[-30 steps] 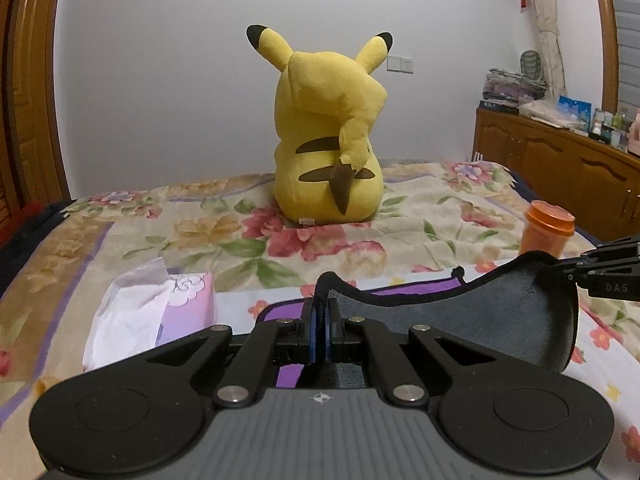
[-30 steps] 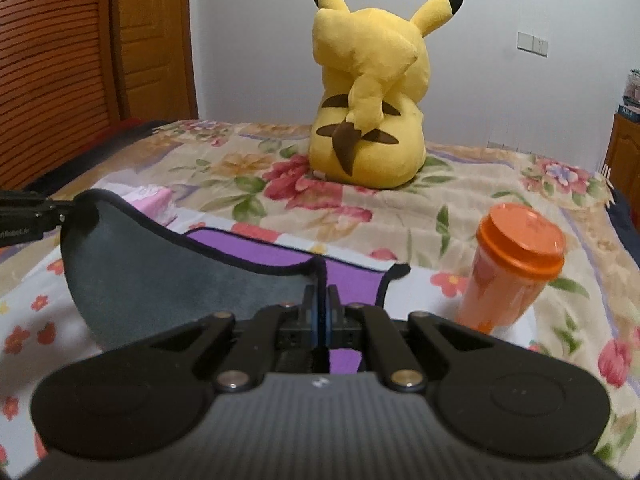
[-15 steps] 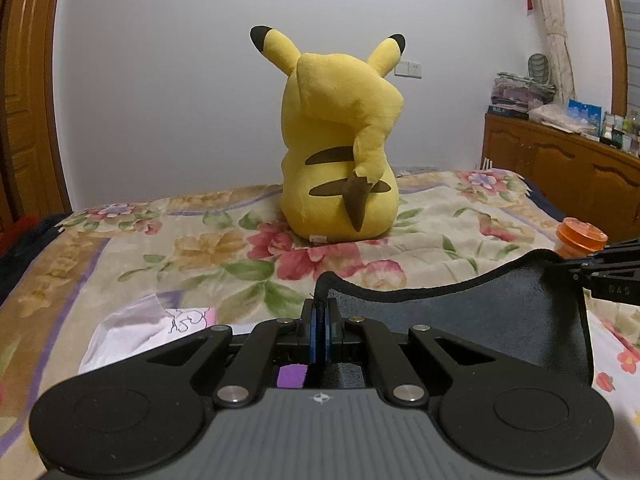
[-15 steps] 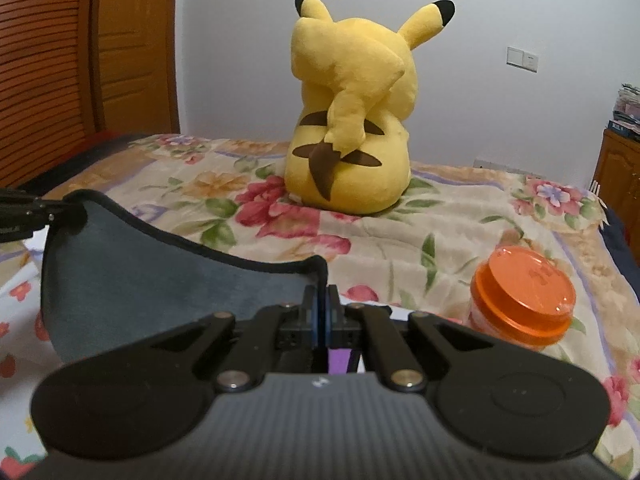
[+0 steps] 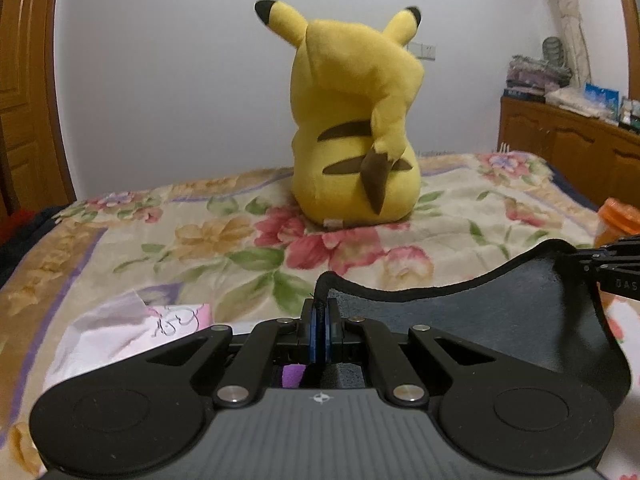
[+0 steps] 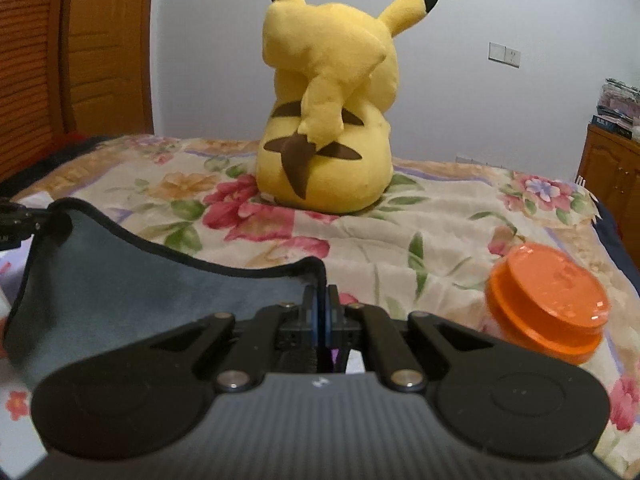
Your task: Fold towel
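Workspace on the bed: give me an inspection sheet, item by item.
Surface: bed with floral bedspread, lying fairly flat.
Job's things: dark grey towel with black edging, lifted off the bed and sagging between the two tools; a purple side shows below.
Clutter: yellow plush toy sitting upright with its back to the cameras; orange-lidded jar on the right; tissue pack on the left.
Grippers: left tool shut on a towel corner; right tool shut on the other corner.
Cables: nothing seen.
Surroundings: white wall, wooden door on the left, wooden cabinet with piled items on the right.
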